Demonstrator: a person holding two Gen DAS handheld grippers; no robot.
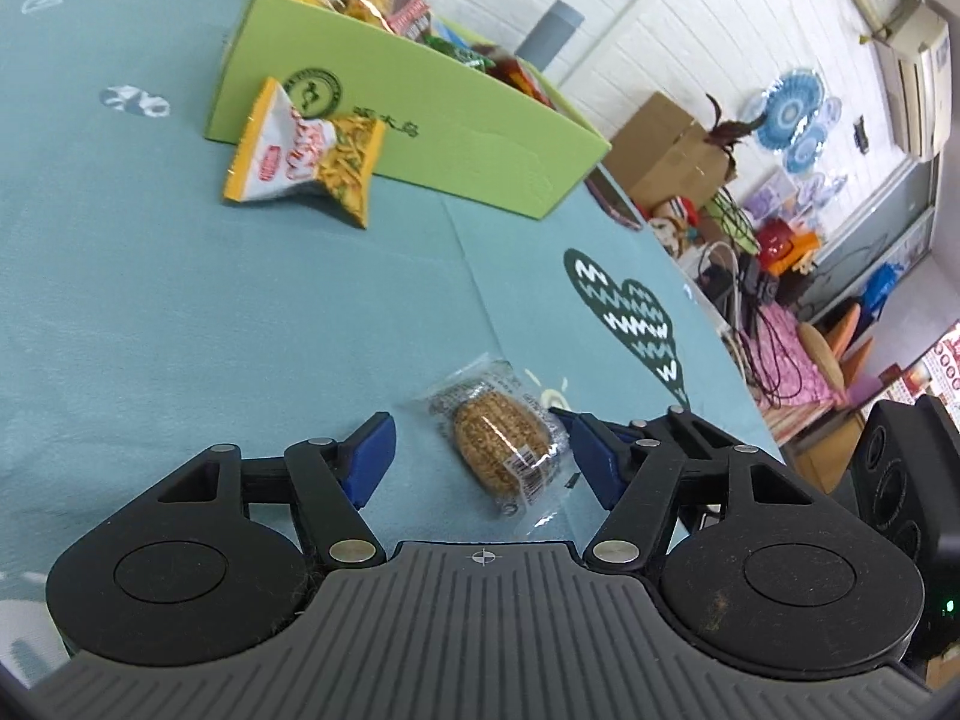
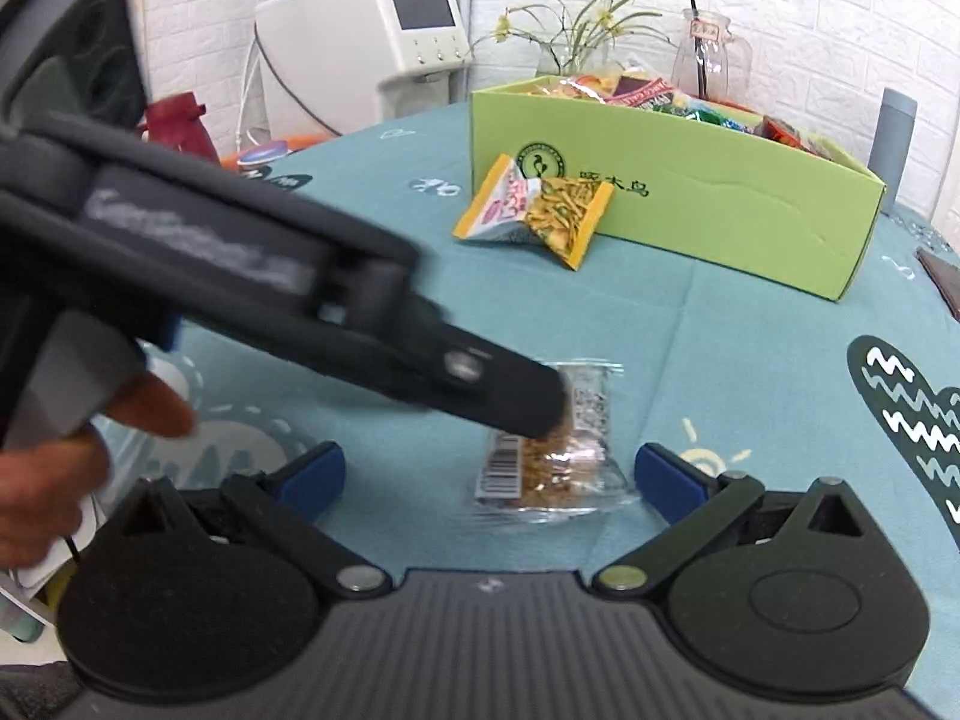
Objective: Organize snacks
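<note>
Black hand-held gripper (image 1: pixel 480 456), blue pads (image 1: pixel 372 450), silver pivot screws

green box (image 2: pixel 690 222), characters 啄木鸟, round logo

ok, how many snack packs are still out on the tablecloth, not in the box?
2. A clear-wrapped brown cake lies between the open left gripper fingers. A yellow-and-white chip bag leans against the green box. The left gripper hides some cloth in the right view.

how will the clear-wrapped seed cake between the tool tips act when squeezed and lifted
The seed cake looks crumbly, so a hard squeeze may crack it. Its glossy clear wrapper could slip or crinkle against the pads. It lies flat on the tablecloth, so rolling seems unlikely.
</note>
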